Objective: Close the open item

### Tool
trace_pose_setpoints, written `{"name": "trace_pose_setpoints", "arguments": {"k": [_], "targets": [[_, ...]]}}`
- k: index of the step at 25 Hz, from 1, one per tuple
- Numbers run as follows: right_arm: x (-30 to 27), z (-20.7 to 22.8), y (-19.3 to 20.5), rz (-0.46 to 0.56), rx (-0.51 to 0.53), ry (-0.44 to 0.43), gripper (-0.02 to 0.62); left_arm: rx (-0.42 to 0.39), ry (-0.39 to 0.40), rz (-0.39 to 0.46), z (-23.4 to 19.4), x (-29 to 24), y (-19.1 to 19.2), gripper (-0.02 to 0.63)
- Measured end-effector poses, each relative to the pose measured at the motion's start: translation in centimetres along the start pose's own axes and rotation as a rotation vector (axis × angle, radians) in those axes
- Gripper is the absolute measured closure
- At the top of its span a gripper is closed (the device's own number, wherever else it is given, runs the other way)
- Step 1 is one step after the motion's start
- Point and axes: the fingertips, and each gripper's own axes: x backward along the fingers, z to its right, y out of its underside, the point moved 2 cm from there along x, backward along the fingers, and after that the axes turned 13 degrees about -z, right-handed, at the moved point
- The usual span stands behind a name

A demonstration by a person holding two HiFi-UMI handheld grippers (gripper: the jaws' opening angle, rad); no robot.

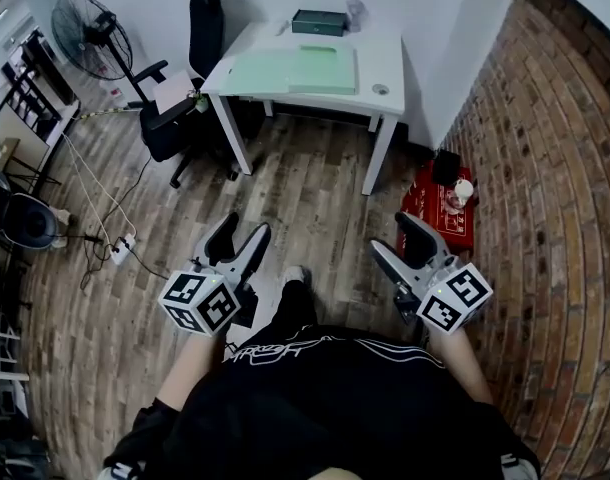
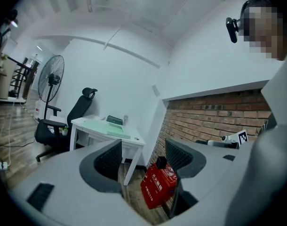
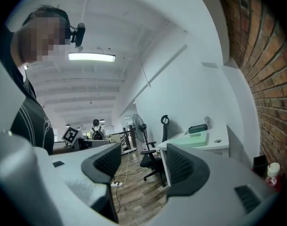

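**Both grippers empty, target not yet reached**

Left gripper (image 1: 243,230): jaws spread wide, nothing between them. Right gripper (image 1: 392,236): jaws also spread, nothing between them. Both are held near the person's body, above the wood floor.

Candidate targets: a dark green box (image 1: 318,22) at the far edge of the white desk (image 1: 380,63), and a red case (image 1: 440,213) on the floor at the right, against the brick wall. A white bottle (image 1: 463,190) and a small black object rest on the case. I cannot tell which item stands open; both are well apart from the grippers.

Risks, as judged:
- Wrong item chosen, because no open lid can be made out from here.
- If the case is the target, moving its lid could topple the bottle.
- Power strip (image 1: 120,250) and cables at the left could snag a foot on the approach.
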Motion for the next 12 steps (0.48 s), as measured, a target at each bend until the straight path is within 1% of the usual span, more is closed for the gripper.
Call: {"name": "trace_pose_setpoints", "arguments": {"k": [3,6,12], "targets": [[-2.5,1.6,-0.2,-0.016,-0.004,0.007,0.302,0.007,0.005,-0.002,-2.2,-2.0,-0.6,0.314],[-5.8,3.7,-1.1,-0.026,-0.009,0.02,0.301,0.021,0.007,-0.014,-5.4,-4.5,-1.8,0.314],[-13.7,8.6,-3.9,-0.057,-0.044,0.061,0.295,0.04,0.029,-0.036,-12.2,-10.7,-6.6,0.314]]}}
